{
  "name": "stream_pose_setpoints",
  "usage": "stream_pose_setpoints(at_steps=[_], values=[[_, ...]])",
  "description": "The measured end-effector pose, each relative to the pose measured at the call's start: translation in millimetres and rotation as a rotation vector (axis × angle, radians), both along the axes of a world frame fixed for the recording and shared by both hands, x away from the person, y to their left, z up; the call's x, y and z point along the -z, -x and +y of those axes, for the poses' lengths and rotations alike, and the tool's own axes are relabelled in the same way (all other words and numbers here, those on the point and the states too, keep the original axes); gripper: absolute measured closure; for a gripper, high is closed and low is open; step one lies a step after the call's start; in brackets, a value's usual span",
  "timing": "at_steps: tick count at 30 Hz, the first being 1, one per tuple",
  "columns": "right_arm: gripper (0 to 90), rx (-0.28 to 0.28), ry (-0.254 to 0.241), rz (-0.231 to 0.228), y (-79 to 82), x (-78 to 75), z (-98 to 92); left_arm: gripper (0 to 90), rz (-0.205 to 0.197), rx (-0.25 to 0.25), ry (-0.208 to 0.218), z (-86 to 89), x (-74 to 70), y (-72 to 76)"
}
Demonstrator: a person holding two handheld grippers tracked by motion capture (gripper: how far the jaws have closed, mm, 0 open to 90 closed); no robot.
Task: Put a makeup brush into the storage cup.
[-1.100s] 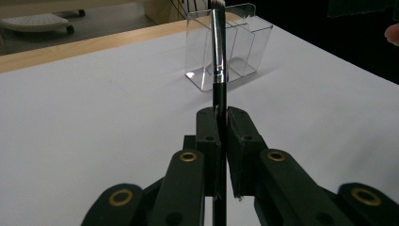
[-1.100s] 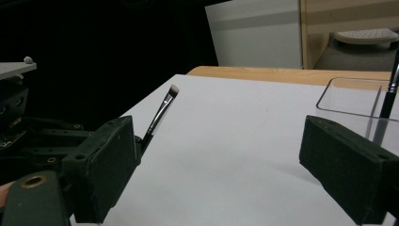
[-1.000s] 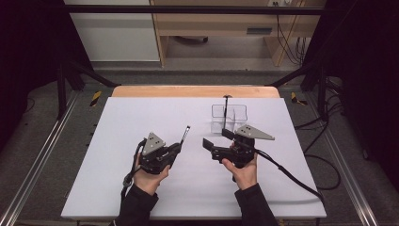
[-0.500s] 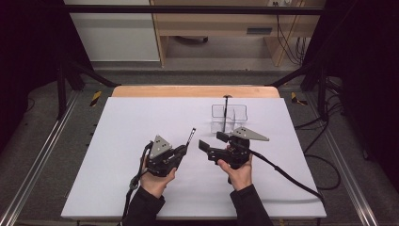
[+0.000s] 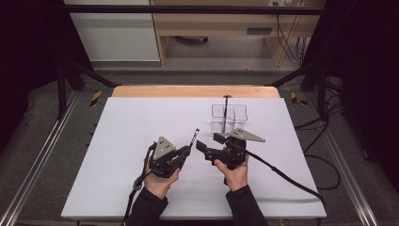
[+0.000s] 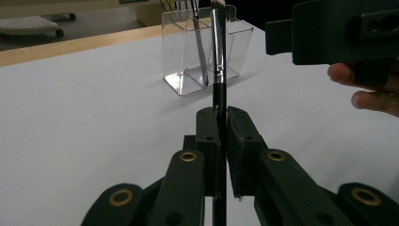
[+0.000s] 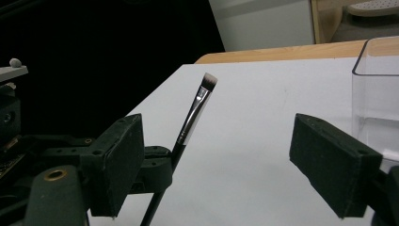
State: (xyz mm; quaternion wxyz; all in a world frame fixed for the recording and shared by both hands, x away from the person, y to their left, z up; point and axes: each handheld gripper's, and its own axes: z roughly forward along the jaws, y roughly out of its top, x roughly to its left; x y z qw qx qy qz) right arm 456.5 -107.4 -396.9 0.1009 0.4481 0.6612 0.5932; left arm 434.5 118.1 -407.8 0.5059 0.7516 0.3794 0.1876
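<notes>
A person's left gripper (image 5: 189, 149) clamps a slim black makeup brush (image 5: 194, 137) by its handle, bristle tip slanting up toward one o'clock above the white table (image 5: 117, 141). At three o'clock of it, just beside the brush, the right gripper (image 5: 209, 142) stands with jaws apart — they have just been closing a little, nothing between them. At one o'clock of the brush, near the far edge, sits a clear divided organizer (image 5: 229, 117) — one dark brush (image 5: 227, 106) stands in it.

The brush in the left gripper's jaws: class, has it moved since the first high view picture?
Yes. The brush, clamped in the left gripper, has shifted right toward the clear organizer and the right gripper.
</notes>
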Motion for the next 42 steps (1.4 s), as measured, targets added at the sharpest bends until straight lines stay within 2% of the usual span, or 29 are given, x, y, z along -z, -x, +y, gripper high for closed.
stream_pose_setpoints(at_steps=[24,42], values=[[25.6,0.011,-0.033,0.018,-0.7,4.1,4.0,83.6,-0.004,0.012,0.018,-13.3,0.1,6.1],[43.0,-0.014,-0.076,0.057,-0.9,5.2,5.7,83.6,-0.01,0.021,0.024,-20.3,-2.2,10.4]])
